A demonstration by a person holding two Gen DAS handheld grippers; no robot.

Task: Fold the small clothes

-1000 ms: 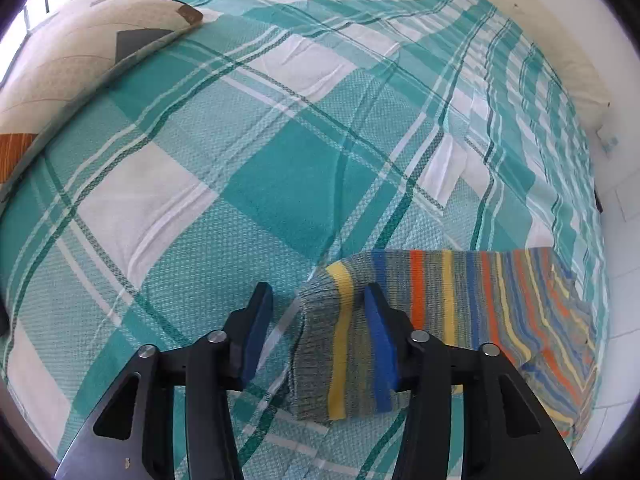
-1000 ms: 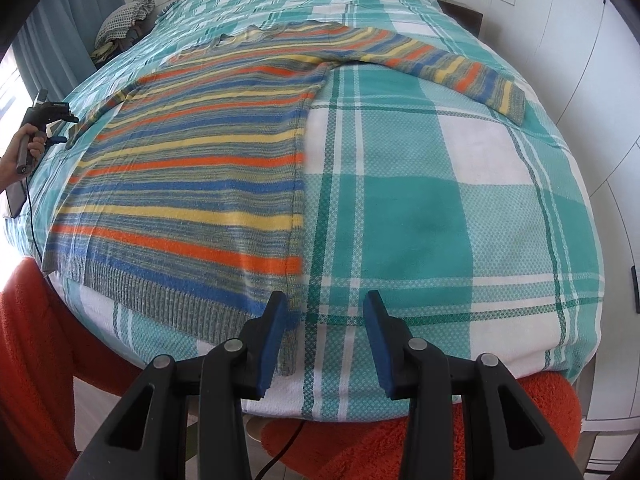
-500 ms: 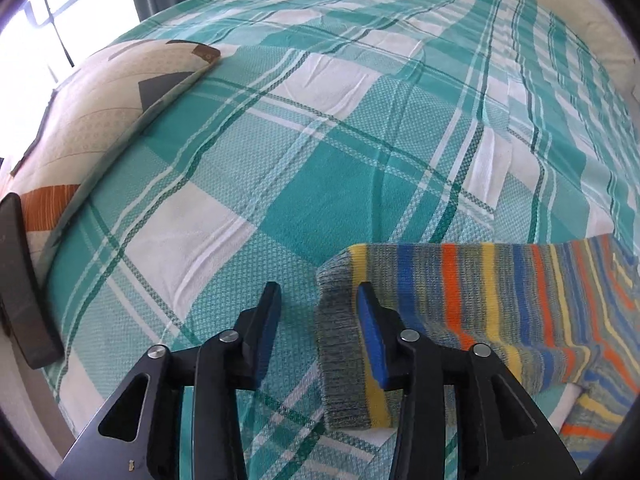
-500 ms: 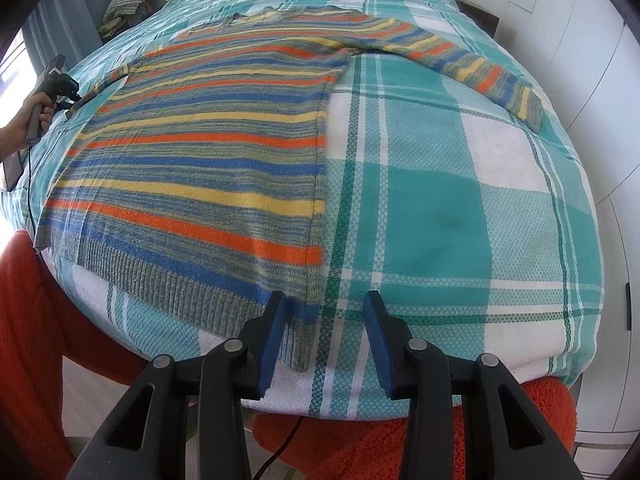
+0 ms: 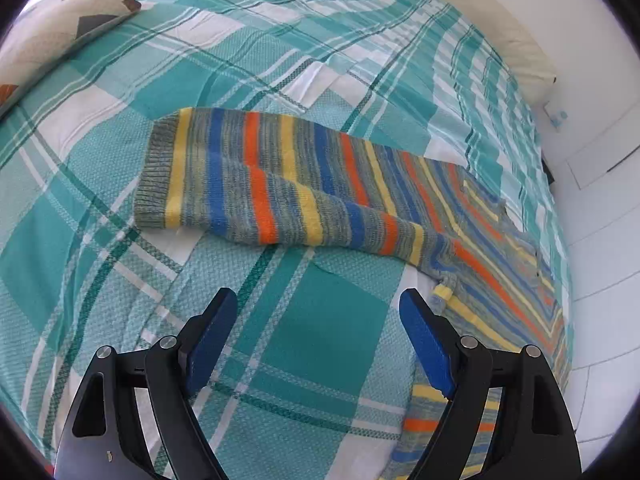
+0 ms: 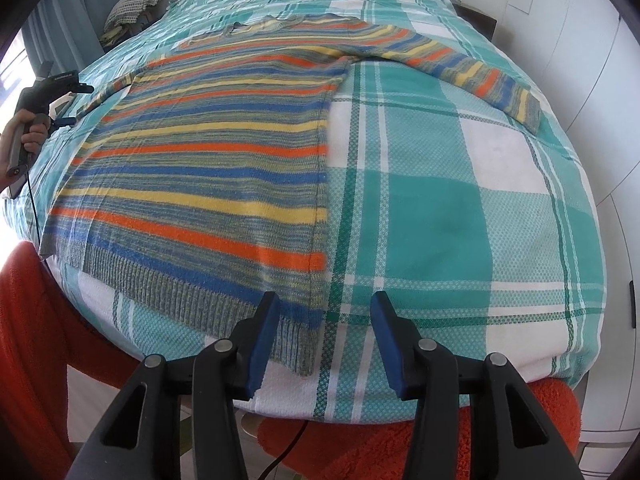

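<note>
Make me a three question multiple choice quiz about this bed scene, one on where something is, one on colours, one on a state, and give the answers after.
1. Where does the patterned pillow lie in the left wrist view?
A. upper left of the bed
B. on top of the sweater
C. between the gripper fingers

2. Which stripe colours run across the sweater?
A. red, black, white
B. orange, yellow, blue on grey
C. pink, green, purple

3. What lies between the fingers of the left gripper?
A. the sleeve cuff
B. the pillow corner
C. only bare bedspread

Answers: 1 A, the pillow sits at the upper left edge of the plaid bedspread. 2 B, those bands repeat over body and sleeve. 3 C, its jaws are opening and the sleeve lies flat beyond them.
</note>
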